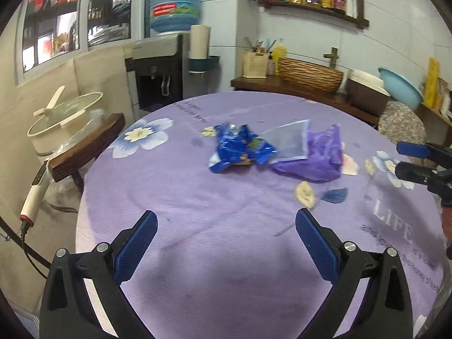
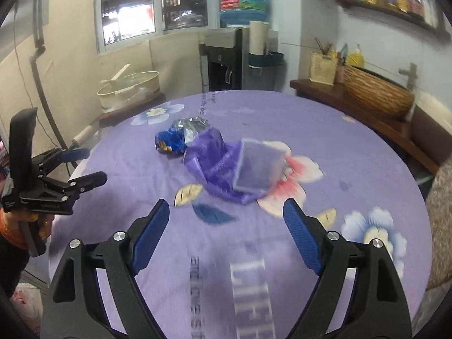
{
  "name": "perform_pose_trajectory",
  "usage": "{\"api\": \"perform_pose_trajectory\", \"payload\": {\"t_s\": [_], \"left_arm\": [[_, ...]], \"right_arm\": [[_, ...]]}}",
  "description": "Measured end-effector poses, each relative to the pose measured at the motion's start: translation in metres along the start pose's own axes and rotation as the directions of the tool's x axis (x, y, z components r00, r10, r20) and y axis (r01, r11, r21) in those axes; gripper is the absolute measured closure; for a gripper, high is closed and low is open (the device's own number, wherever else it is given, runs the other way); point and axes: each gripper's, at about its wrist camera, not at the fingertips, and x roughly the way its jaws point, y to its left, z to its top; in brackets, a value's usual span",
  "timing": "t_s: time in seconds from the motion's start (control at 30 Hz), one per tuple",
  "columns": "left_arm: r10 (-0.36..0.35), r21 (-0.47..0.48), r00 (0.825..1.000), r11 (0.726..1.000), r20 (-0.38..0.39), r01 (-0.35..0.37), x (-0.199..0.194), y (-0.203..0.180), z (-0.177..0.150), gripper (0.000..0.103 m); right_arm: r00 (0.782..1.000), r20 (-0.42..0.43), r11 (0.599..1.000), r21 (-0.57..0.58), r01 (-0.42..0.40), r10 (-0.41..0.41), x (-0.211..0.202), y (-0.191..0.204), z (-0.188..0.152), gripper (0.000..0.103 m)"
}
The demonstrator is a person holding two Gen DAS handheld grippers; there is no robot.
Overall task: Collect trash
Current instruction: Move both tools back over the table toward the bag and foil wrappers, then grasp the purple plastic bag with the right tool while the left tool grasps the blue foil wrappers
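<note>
Left wrist view: the left gripper (image 1: 226,226) hangs over the near edge of the round table (image 1: 197,254), jaws spread wide and holding nothing. Toward the table's middle lies the trash: a crumpled blue wrapper (image 1: 240,148), a clear flat packet (image 1: 291,141) just beside it and resting partly on a purple bag (image 1: 319,158). The three touch or overlap in one small heap. At the table's right edge the right gripper (image 1: 415,161) shows from the side, its fingers parted and nothing between them.

Right wrist view: the right gripper (image 2: 226,220) is also spread wide and bare, above the cloth near the printed lettering. The purple bag (image 2: 209,161) lies close ahead of it, the clear packet (image 2: 258,166) on top of the bag's right side, the blue wrapper (image 2: 172,141) touching its far left end with silver foil showing. The left gripper (image 2: 87,166) sits at the table's left edge, open. A pot (image 1: 65,118) stands on a stand beside the table's left edge.
</note>
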Motion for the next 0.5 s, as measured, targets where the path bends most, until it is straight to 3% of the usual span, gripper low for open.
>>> {"api": "perform_pose_trajectory", "payload": {"t_s": [0.07,0.2,0.37,0.4,0.5], "left_arm": [[0.003,-0.023,1.0,1.0,0.001,-0.003,0.003,0.01,0.003,0.006],[-0.011,-0.064,1.0,0.998,0.015,0.012,0.011,0.018,0.011,0.006],[-0.016,-0.106,0.999,0.994,0.05,0.021,0.024,0.022,0.031,0.006],[-0.018,-0.12,0.998,0.993,0.057,0.025,0.027,0.022,0.037,0.006],[-0.026,-0.134,0.997,0.99,0.066,0.035,0.038,0.018,0.054,0.006]], "right_arm": [[0.996,0.006,0.996,0.004,0.092,-0.092,0.019,0.004,0.013,0.021],[0.998,-0.01,0.987,0.147,0.063,-0.062,0.048,-0.012,0.032,0.021],[0.987,-0.069,0.967,0.204,0.153,-0.142,0.086,-0.02,0.042,0.022],[0.986,-0.087,0.964,0.215,0.156,-0.14,0.093,-0.023,0.041,0.025],[0.978,-0.167,0.965,0.21,0.157,-0.123,0.115,-0.027,0.034,0.057]]}}
